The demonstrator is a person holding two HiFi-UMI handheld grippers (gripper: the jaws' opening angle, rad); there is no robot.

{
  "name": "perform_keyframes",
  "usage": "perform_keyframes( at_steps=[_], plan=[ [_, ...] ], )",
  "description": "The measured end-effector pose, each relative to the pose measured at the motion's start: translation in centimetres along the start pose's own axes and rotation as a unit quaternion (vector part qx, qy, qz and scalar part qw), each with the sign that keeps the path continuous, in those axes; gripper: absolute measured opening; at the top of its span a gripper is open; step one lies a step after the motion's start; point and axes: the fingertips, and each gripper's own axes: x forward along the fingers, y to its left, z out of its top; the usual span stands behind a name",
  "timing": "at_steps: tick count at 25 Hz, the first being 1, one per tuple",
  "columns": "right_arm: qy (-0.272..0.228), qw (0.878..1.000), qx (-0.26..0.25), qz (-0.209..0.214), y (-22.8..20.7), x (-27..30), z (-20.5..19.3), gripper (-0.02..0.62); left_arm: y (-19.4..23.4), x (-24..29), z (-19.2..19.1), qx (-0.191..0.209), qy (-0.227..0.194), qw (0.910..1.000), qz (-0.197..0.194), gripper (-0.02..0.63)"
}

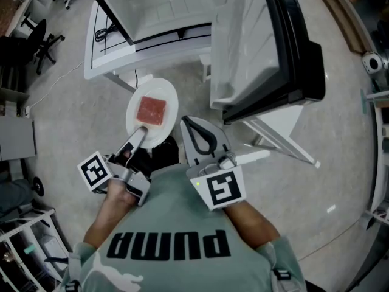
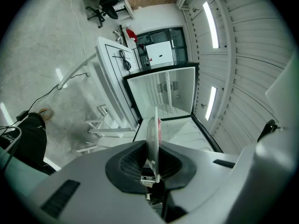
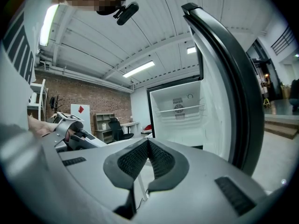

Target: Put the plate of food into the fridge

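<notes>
A white plate (image 1: 159, 96) carries a red square of food (image 1: 151, 110). My left gripper (image 1: 140, 134) is shut on the plate's near rim and holds it level in front of the open fridge (image 1: 164, 8). In the left gripper view the plate (image 2: 152, 134) stands edge-on between the pads, with the red food (image 2: 159, 124) on its right face and the fridge interior (image 2: 163, 94) beyond. My right gripper (image 1: 187, 124) hangs beside the plate on the right, shut with nothing in it. In the right gripper view the pads (image 3: 138, 158) meet, and the fridge shelf (image 3: 180, 110) lies ahead.
The fridge door (image 1: 276, 47) swings open to the right, its black edge close to my right gripper. A white cabinet with a black cable (image 1: 104, 34) stands left of the fridge. Office chairs (image 1: 37, 44) are at far left. A white frame (image 1: 276, 140) lies on the floor at right.
</notes>
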Motion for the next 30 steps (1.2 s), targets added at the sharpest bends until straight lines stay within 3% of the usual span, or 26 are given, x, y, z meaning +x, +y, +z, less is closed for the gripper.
perform_keyframes(
  at_steps=[14, 30],
  plan=[
    [0.01, 0.999, -0.008, -0.037, -2.5, 3.7, 0.2, 0.004, -0.5, 6.1, 3.7, 0.006, 0.043, 0.999, -0.001, 0.035],
    [0.009, 0.994, -0.013, -0.11, -6.3, 12.3, 2.4, 0.004, -0.8, 15.3, 13.9, 0.019, 0.078, 0.9967, -0.007, 0.035]
  ],
)
